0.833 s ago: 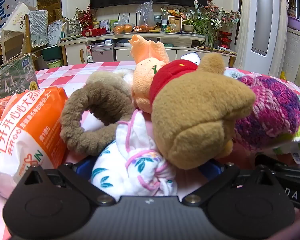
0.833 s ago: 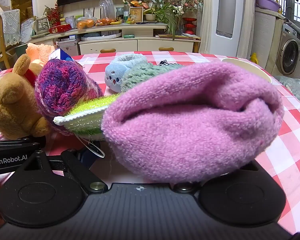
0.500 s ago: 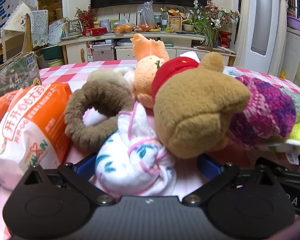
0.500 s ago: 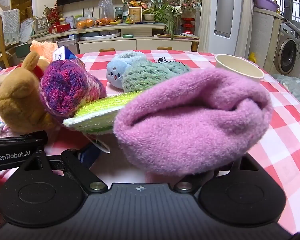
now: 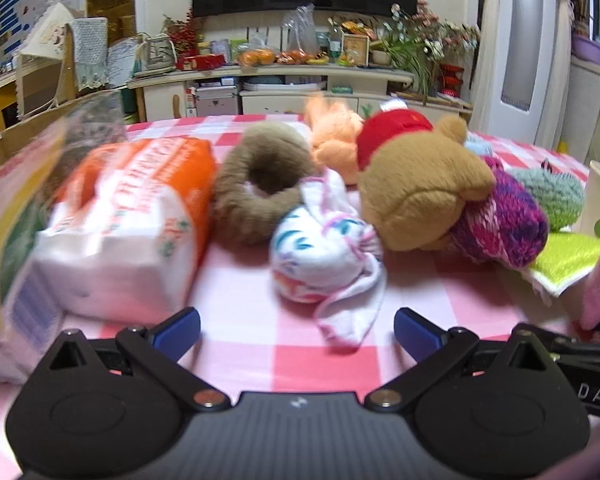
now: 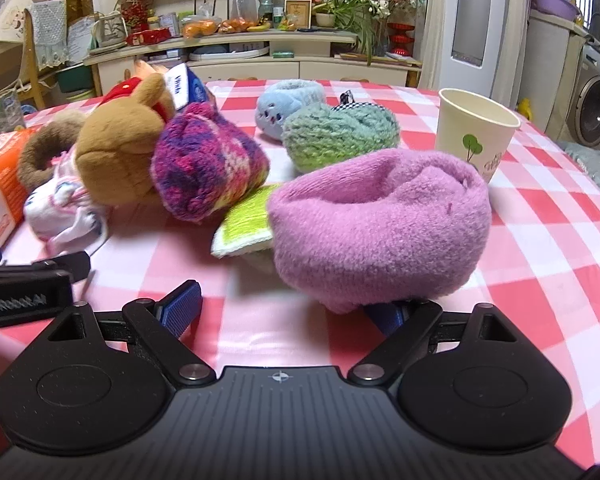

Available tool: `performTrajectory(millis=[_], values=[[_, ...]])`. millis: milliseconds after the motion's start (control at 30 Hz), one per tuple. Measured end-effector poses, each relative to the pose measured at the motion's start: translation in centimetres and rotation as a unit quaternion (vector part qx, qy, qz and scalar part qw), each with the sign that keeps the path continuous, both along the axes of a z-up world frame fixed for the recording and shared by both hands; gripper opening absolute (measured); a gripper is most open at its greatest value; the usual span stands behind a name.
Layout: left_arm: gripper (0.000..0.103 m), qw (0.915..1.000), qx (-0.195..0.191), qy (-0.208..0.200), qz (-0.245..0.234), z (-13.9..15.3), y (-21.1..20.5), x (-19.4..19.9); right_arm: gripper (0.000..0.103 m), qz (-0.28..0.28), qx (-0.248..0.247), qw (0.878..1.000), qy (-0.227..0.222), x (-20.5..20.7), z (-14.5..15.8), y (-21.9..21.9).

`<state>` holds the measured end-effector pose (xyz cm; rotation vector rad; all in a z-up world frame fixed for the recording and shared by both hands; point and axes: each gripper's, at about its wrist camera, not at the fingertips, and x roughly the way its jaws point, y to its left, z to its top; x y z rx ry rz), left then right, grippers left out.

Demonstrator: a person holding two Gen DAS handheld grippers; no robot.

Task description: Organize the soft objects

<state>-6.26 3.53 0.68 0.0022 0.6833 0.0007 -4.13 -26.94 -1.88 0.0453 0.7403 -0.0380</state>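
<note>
Cup (image 6: 475,132) behind purple sock (image 6: 380,224)

The worktop (image 6: 540,216) wears a red, pink and white check. On it sit a tan plush bear (image 5: 416,192) in a red top, a brown fuzzy ring (image 5: 256,184), a white sock bundle (image 5: 320,256) with teal leaves and pink trim, and a magenta-and-purple knit (image 6: 204,164). Toward the right edge lie a mauve fleece roll (image 6: 380,224), a lime-green cloth (image 6: 244,224), and a cream cup (image 6: 474,136) with a green tree.
</note>
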Motion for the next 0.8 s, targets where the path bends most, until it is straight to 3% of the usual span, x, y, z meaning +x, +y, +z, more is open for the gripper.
performTrajectory(millis=[400, 800], values=[[0.102, 0.9994, -0.014, -0.029, 0.012, 2.3, 2.8, -3.0, 0.103, 0.051, 0.026, 0.998, 0.007, -1.4, -0.5, 1.3], [0.102, 0.9991, -0.010, -0.036, 0.020, 5.3, 6.0, -6.1, 0.103, 0.064, 0.043, 0.996, -0.039, -4.1, 2.6, 2.4]])
